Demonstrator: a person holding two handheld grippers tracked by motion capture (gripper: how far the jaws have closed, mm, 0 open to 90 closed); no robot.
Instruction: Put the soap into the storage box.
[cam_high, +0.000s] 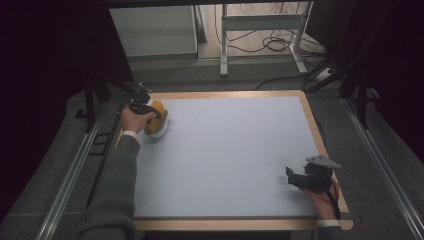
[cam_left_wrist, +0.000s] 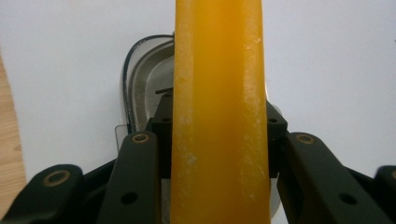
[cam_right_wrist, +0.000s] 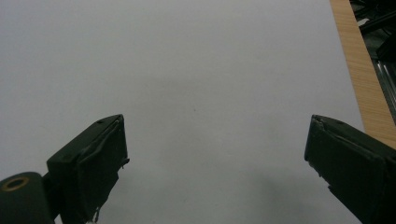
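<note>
Over the white dish (cam_high: 159, 131) at the tabletop's (cam_high: 230, 160) far left corner, the left claw (cam_high: 150, 111) grips an orange block (cam_left_wrist: 219, 116), judged about to be set down. Well away from the dish, the right claw (cam_right_wrist: 215, 163) gapes wide, holding nothing.

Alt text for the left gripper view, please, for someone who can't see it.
An orange block stands clamped between the left gripper's two black jaws, running from top to bottom of the picture. Behind it a pale dish with a dark rim lies on the pale table, whose wooden edge shows at far left.
</note>
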